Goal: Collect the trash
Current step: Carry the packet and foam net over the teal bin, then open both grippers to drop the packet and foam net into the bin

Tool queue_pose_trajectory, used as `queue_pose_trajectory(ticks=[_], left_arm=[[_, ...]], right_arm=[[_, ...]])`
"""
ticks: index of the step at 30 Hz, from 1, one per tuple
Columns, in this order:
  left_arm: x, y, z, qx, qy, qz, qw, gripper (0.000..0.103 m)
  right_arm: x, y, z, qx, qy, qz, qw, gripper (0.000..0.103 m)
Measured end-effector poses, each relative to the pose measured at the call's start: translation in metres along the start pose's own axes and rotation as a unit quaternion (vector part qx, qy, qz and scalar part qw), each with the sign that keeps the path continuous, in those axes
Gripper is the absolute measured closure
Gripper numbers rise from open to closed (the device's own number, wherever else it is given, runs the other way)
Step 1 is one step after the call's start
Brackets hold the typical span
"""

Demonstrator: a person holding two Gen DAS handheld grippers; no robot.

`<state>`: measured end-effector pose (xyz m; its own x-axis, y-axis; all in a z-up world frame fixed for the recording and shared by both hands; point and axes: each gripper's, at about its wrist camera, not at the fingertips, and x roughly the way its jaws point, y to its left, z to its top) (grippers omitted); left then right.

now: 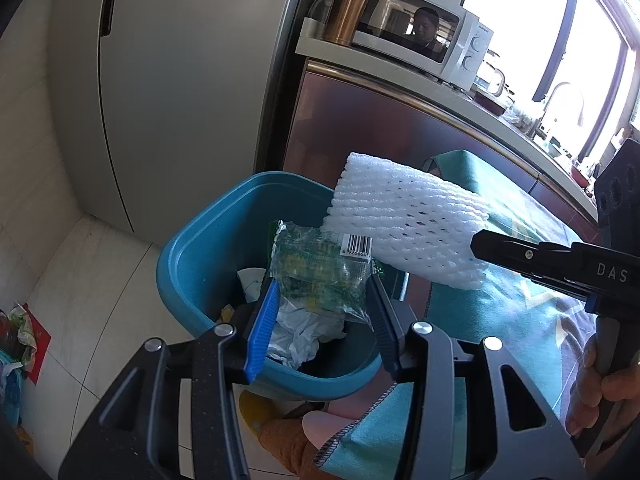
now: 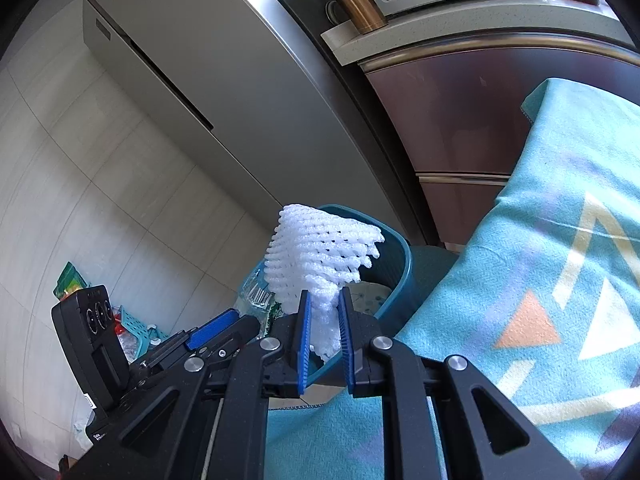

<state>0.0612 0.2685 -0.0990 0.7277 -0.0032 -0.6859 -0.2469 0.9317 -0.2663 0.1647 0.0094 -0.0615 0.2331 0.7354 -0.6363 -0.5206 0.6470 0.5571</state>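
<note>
Over the blue trash bin (image 1: pixel 192 248) my left gripper (image 1: pixel 323 284) is shut on a clear plastic wrapper (image 1: pixel 320 272) with green print and a barcode. Crumpled white paper (image 1: pixel 300 332) lies inside the bin. A white foam net sleeve (image 1: pixel 404 224) hangs above the bin's right rim, with my right gripper (image 1: pixel 480 248) coming in from the right and shut on its end. In the right wrist view the foam net (image 2: pixel 320 256) is pinched between the blue pads of the right gripper (image 2: pixel 325 300). Beyond it is the bin (image 2: pixel 396 264), and the left gripper (image 2: pixel 224 328) holds the wrapper (image 2: pixel 260 300) at the left.
A grey fridge (image 1: pixel 180 80) stands behind the bin. A counter (image 1: pixel 440 92) carries a microwave (image 1: pixel 420 36) and a copper tumbler (image 1: pixel 352 8). A teal patterned cloth (image 2: pixel 560 280) covers the surface at right. Bags and a small basket (image 2: pixel 136 332) sit on the tiled floor at left.
</note>
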Motion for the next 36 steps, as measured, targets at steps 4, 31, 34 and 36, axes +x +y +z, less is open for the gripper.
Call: queue_pose_trajectory(ticks=[4, 31, 34, 36], left_arm=[[0.008, 0.003, 0.000, -0.006, 0.008, 0.003, 1.0000, 0.058], [0.051, 0.014, -0.002, -0.033, 0.046, 0.016, 0.9983, 0.053], [0.050, 0.012, -0.003, -0.032, 0.045, 0.013, 0.9984, 0.052], [0.047, 0.010, -0.005, -0.027, 0.041, 0.010, 0.9987, 0.051]], right_arm=[[0.006, 0.003, 0.000, -0.002, 0.006, -0.003, 1.000, 0.090], [0.041, 0.016, 0.006, -0.021, 0.041, -0.019, 0.999, 0.071], [0.040, 0.014, 0.004, -0.020, 0.041, -0.017, 0.999, 0.070], [0.038, 0.012, 0.002, -0.019, 0.039, -0.015, 0.999, 0.070]])
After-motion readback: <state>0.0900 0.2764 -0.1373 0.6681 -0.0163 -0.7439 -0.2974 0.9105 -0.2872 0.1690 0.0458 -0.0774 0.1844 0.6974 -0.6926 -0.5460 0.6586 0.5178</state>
